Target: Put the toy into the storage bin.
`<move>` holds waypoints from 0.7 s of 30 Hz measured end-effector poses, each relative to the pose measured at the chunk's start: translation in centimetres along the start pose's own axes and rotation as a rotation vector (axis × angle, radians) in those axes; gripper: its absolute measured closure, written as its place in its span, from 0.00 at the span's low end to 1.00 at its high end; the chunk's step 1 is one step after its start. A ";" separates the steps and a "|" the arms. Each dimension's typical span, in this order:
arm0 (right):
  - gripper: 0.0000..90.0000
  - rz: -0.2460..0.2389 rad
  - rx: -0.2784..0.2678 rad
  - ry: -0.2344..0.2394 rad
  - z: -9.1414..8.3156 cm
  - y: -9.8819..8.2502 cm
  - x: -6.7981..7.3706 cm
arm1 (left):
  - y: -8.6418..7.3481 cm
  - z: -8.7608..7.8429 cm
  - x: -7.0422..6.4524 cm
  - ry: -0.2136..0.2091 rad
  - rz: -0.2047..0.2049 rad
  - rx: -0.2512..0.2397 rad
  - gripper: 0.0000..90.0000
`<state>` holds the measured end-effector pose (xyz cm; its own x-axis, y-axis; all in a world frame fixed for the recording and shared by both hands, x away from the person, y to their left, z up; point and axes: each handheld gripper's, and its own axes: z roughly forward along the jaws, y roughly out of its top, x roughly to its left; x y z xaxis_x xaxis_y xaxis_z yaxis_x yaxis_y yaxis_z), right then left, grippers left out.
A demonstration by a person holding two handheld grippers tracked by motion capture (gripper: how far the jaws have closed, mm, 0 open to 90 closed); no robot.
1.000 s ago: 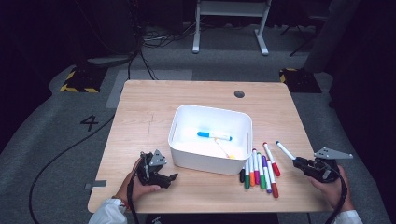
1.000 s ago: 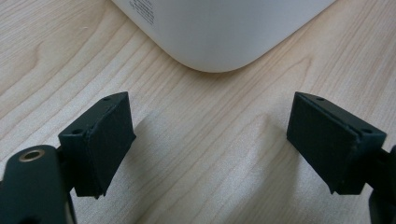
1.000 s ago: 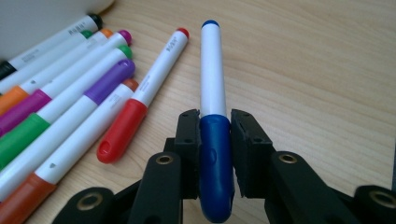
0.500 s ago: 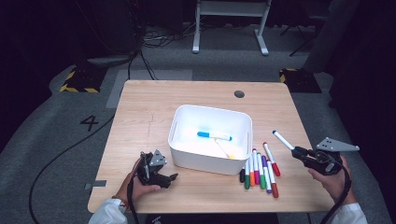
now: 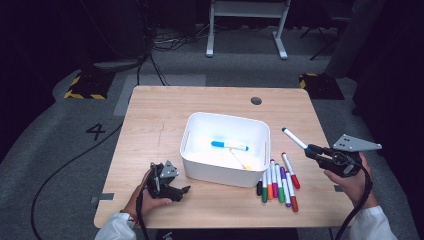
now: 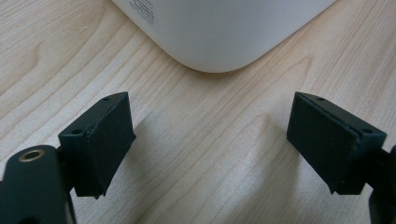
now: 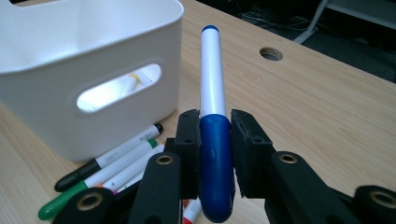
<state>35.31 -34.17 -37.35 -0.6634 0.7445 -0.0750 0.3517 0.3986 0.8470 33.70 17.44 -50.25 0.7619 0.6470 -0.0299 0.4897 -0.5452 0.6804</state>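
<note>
My right gripper (image 5: 314, 149) (image 7: 215, 140) is shut on the dark blue cap of a white marker (image 5: 295, 139) (image 7: 212, 88) and holds it in the air to the right of the white bin (image 5: 225, 150) (image 7: 70, 70). The marker's barrel points away from the jaws, toward the bin. Inside the bin lie a light blue marker (image 5: 229, 145) and a yellow one (image 5: 239, 160). Several coloured markers (image 5: 277, 182) (image 7: 107, 168) lie in a row on the table by the bin's right front corner. My left gripper (image 5: 181, 191) (image 6: 212, 144) rests open on the table just left of the bin, nothing between its jaws.
The wooden table (image 5: 150, 115) has a round cable hole (image 5: 256, 100) near its far edge. A cable (image 5: 60, 170) trails from the left gripper over the grey floor. A white stand (image 5: 245, 25) is behind the table.
My right gripper has risen from the table's right edge with the dark blue marker in it and moved slightly away. The left gripper has stayed still.
</note>
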 end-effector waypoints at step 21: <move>0.82 -0.126 -0.004 0.088 3.4 5.8 3.5 | 0.0 0.0 0.0 0.000 0.000 0.000 0.16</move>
<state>37.28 -27.43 -34.54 -0.7574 0.6389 -0.1352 0.2589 0.4838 0.8360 33.70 17.44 -50.25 0.7620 0.6469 -0.0299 0.4897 -0.5453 0.6803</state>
